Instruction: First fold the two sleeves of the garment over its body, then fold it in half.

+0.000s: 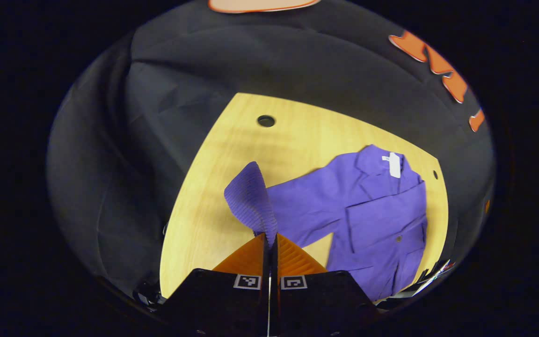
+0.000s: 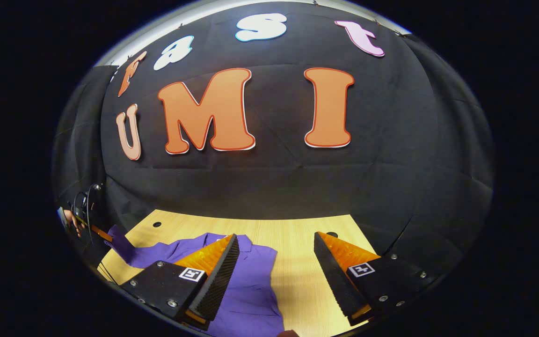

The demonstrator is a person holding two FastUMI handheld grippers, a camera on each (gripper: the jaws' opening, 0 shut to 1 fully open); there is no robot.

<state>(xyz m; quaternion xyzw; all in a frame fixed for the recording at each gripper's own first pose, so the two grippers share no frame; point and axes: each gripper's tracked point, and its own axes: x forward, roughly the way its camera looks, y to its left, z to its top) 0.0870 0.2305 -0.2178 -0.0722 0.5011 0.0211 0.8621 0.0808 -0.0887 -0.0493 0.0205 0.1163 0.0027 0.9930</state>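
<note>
Purple cloth, a shirt, lay spread on the light wooden table, its collar toward the far side and a small white tag at the neck. In the left gripper view the shirt sat to the right of the table's middle, with its body reaching the near right edge. One sleeve ran out leftward from the body, and its cuff end was lifted off the wood, standing up in a curl. The left gripper had its jaws pressed together on that sleeve end, the ribbed cloth rising from between the two fingers. A round hole showed in the tabletop on the far side, well apart from the shirt.

In the right gripper view the right gripper hung above the table with its jaws wide apart and nothing between them. Its left finger overlapped the shirt's body in the picture; whether it touched the cloth I could not tell. Its right finger stood over bare wood. At the far left of that view the raised sleeve led up to the other gripper, with a hand behind it near the black booth wall
</note>
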